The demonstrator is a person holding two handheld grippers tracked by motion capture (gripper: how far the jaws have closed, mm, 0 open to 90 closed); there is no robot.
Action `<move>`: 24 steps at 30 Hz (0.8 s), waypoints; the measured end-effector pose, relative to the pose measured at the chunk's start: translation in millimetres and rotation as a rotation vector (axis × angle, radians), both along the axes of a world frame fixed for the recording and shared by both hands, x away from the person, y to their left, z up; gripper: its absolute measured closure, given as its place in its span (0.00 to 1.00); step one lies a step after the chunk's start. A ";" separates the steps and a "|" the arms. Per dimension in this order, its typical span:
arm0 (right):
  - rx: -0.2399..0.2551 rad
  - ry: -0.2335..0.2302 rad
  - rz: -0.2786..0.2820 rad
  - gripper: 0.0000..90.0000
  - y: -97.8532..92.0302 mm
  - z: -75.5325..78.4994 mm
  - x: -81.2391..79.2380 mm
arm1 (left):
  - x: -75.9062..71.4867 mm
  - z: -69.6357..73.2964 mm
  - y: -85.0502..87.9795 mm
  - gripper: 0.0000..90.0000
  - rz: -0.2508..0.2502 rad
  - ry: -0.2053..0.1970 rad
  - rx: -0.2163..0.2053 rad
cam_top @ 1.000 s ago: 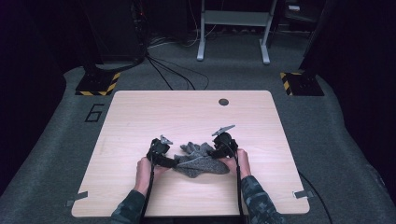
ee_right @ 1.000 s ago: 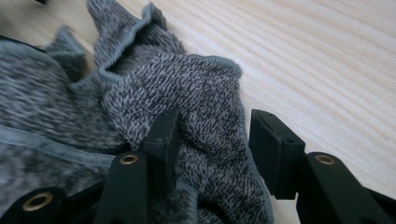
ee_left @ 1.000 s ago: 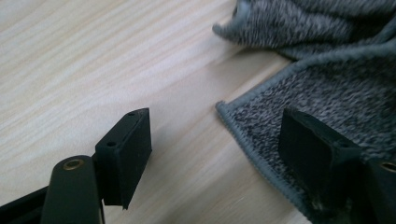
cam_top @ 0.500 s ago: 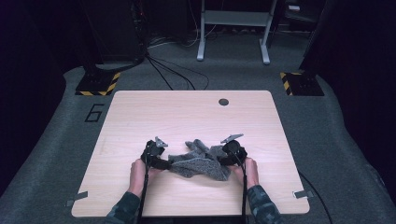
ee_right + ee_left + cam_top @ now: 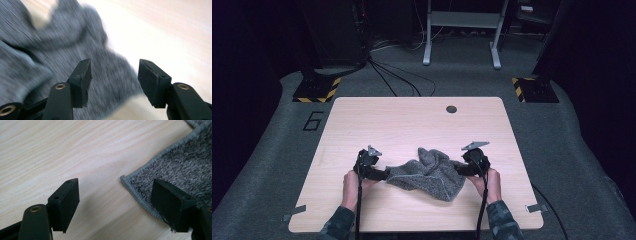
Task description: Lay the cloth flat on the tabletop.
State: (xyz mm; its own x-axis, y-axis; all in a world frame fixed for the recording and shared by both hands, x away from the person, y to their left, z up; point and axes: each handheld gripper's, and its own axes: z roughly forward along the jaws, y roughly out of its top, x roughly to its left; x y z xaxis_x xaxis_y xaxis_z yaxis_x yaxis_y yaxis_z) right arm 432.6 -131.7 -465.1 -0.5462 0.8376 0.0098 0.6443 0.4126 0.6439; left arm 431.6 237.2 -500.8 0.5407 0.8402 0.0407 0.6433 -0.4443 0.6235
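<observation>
A grey terry towel (image 5: 427, 172) lies crumpled on the wooden table (image 5: 412, 120) near its front edge, between the person's two hands. My left gripper (image 5: 382, 175) is at the towel's left end. In the left gripper view this gripper (image 5: 116, 202) stands open over bare wood, and the towel's hemmed corner (image 5: 185, 167) lies by its right jaw, unpinched. My right gripper (image 5: 459, 171) is at the towel's right end. Its jaws have just been opening, and in the right gripper view it (image 5: 113, 75) stands open above the blurred towel (image 5: 50, 50) without pinching it.
A small round grommet hole (image 5: 451, 109) sits near the table's far edge. On the grey carpet beyond are two stand bases with yellow-black tape (image 5: 317, 90) (image 5: 534, 90), cables, a painted number 6 (image 5: 313, 120) and a metal frame (image 5: 462, 35).
Both hands have moved apart, left hand leftward and right hand rightward. The towel has been drawn out wider between them. The right jaws stand wider.
</observation>
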 end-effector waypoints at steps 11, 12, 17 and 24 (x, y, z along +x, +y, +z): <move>-0.126 0.062 0.159 0.69 53.7 -22.7 48.7 | 5.3 -6.4 -13.8 0.27 -0.025 0.044 0.032; -0.120 0.063 0.149 0.71 52.0 -24.6 46.7 | 6.1 -7.3 -14.0 0.27 -0.027 0.041 0.034; -0.129 0.082 0.125 0.75 37.1 -31.7 35.8 | 12.4 -7.0 -15.4 0.26 -0.034 0.038 0.038; -0.104 0.102 0.060 0.74 18.1 -33.5 8.4 | 25.0 -6.6 -19.3 0.26 -0.043 0.025 0.056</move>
State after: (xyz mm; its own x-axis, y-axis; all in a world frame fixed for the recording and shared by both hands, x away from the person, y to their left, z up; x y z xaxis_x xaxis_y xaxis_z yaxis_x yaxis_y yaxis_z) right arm 441.0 -113.5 -498.6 -0.5958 0.8029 -0.0171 0.6763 0.5131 0.5285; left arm 456.6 217.8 -507.4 0.5780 0.8128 0.0728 0.6379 -0.5056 0.5809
